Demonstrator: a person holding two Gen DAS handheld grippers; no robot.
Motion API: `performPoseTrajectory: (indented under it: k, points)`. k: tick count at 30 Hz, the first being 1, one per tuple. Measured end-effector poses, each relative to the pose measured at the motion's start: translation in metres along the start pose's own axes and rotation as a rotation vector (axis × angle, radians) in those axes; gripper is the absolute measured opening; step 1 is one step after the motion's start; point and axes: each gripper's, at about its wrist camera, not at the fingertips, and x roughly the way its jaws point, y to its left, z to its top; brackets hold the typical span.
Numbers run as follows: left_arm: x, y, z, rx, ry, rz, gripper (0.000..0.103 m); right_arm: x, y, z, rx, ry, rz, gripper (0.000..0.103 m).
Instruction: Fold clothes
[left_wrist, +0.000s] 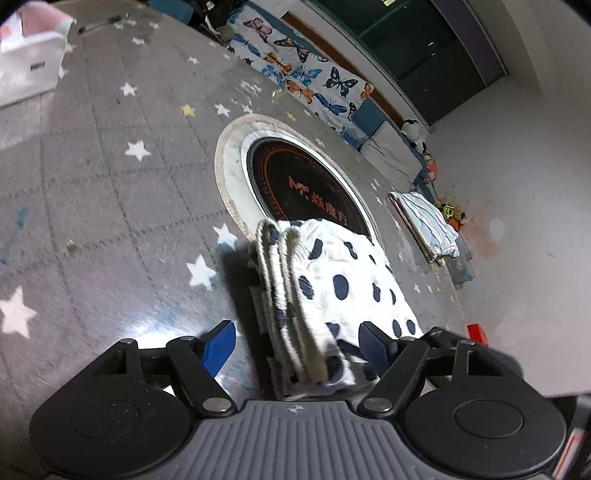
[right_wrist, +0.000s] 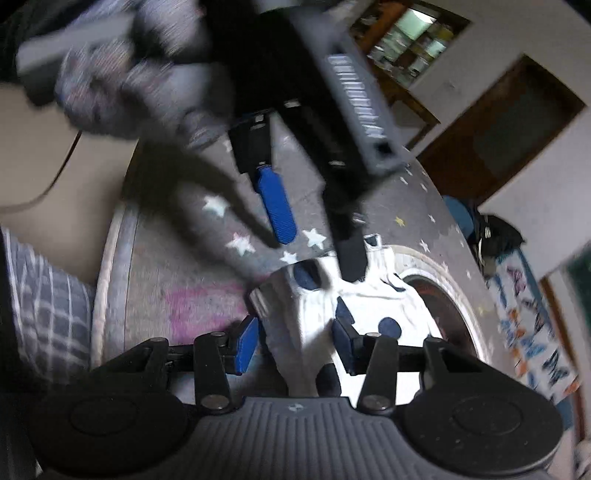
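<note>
Lying bunched in thick layers beside the round hob (left_wrist: 299, 184) on the star-printed table cover (left_wrist: 110, 177), the spotted garment (left_wrist: 332, 291) is straddled by the left gripper (left_wrist: 297, 345) and right gripper (right_wrist: 295, 343), both with jaws spread. Edges are best kept aligned and both grips closed evenly. The right view is blurred; the garment's near end is hidden.

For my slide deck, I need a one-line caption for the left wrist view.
Left gripper, jaws open, straddles a folded spotted garment on a star-patterned table cover.
</note>
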Motion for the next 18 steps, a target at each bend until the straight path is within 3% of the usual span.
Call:
performPoseTrajectory:
  k: [2,3,9,18]
  points:
    - [0.003,-0.001,-0.001,-0.017,0.006,-0.008,0.076,0.002,0.005,0.001,-0.035,-0.001,-0.008,0.044]
    - [0.005,-0.002,-0.001,-0.025,0.01,-0.012,0.077,0.002,0.006,0.002,-0.036,-0.001,-0.01,0.036]
    - [0.007,0.003,-0.002,-0.118,0.004,-0.033,0.082,-0.001,-0.002,-0.001,0.062,-0.038,0.005,0.023]
    - [0.018,0.007,-0.004,-0.268,-0.007,-0.099,0.087,-0.018,-0.023,-0.003,0.196,-0.099,-0.026,0.019]
